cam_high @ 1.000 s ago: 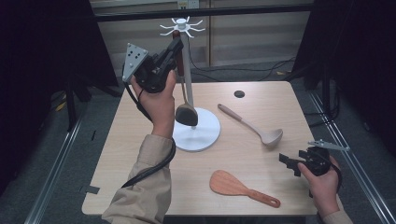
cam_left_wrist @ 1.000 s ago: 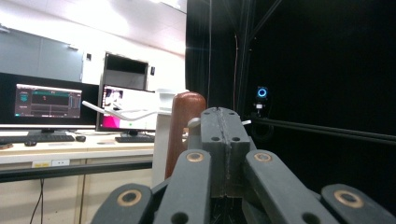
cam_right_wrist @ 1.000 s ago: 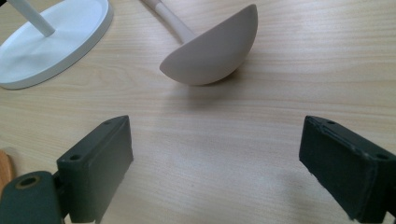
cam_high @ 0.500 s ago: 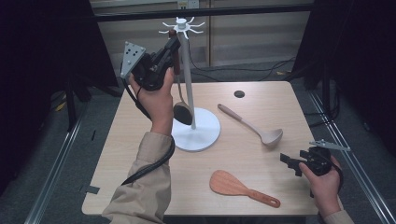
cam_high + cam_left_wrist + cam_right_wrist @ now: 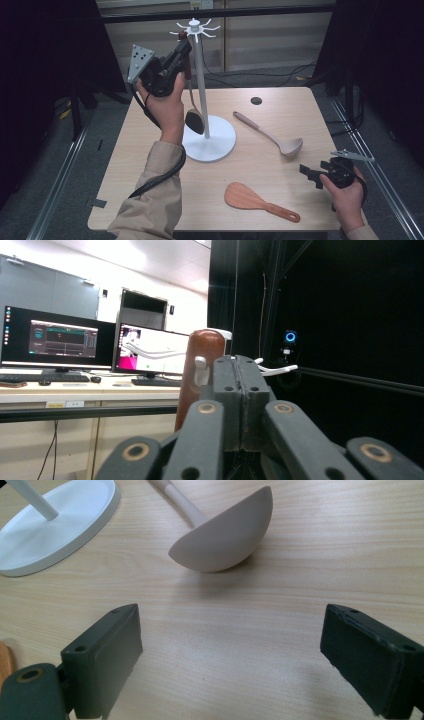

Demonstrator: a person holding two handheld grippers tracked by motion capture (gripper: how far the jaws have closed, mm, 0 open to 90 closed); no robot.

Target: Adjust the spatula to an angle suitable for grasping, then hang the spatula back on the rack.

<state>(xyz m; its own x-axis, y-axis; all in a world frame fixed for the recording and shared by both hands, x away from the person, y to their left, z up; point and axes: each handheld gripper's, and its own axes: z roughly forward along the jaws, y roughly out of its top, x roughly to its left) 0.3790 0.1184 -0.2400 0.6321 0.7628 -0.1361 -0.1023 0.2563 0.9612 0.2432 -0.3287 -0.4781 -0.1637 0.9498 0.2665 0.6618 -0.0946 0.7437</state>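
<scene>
White rack [image 5: 207, 137]; beige ladle [image 5: 272, 135]; orange-brown spatula [image 5: 255, 201]; dark, perhaps brown-handled, spoon [image 5: 194, 119]; pale woodgrain table [image 5: 280, 107].

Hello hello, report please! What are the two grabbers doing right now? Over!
Left gripper shut beside the dark spoon's handle, up at the rack top. Right gripper open, low over the table. Nothing in the way.

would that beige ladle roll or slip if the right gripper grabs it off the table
The ladle rests on its round bowl, so a nudge would probably rock or pivot it. Its smooth, matte surface looks rigid and light; grabbing the thin handle likely lets the bowl end droop. The open right gripper could straddle the handle easily.
</scene>
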